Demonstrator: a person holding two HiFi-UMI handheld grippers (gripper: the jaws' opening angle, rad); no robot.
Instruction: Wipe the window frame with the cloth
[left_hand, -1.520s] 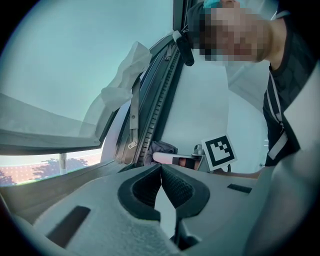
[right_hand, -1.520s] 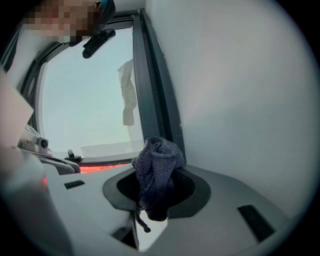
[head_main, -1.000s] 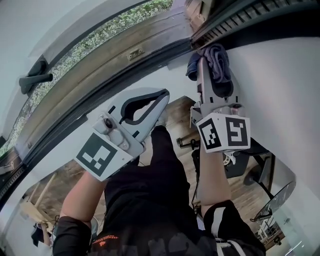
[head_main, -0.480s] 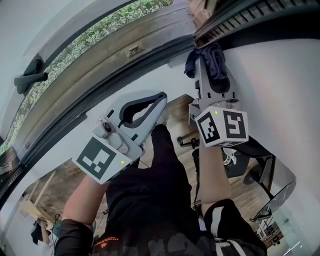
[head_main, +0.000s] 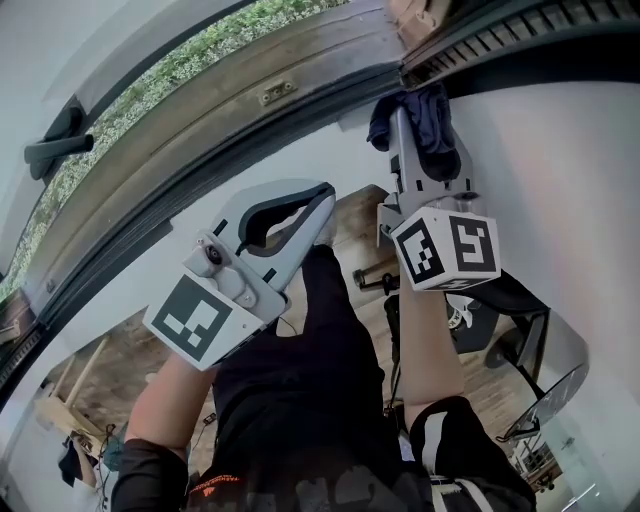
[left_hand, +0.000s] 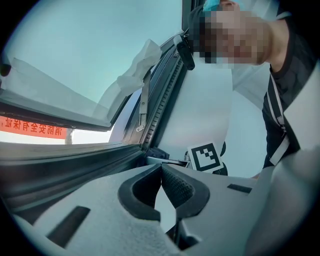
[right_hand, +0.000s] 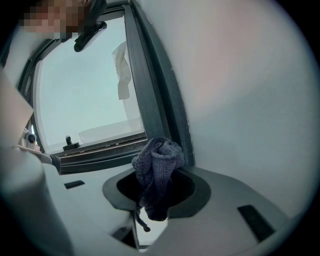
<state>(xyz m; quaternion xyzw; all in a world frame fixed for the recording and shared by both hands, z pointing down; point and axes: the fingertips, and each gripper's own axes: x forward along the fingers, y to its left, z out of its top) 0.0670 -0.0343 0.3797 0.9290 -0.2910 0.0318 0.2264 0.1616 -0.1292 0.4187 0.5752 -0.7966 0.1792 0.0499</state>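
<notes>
Right gripper (head_main: 421, 128) is clamping a dark blue-grey knitted cloth (head_main: 428, 118), bunched into a wad. In the right gripper view the wad is filling the gap between the jaws and is bulging out past the tips.

The cloth is sitting at the corner of the dark grey metal window frame (right_hand: 152, 90), where an upright member is meeting the lower rail, right beside the white wall (head_main: 560, 150). It is looking pressed to the frame edge, or just short of it. I am not able to tell contact for certain from either view.

Left gripper (left_hand: 161, 169) is hanging lower and nearer the person, well apart from the cloth. Its jaws are meeting at the tips with nothing between them. It is taking no part in the wipe.

Progress, as a judgement: the cloth is in hand and at the frame, so the pick-up is done and wiping is under way or about to start at this corner. No streak or clean patch is showing, so I am not counting any length as wiped. The long rail running off toward the dark window handle (head_main: 55, 147) is looking like the bulk of what is left.
</notes>
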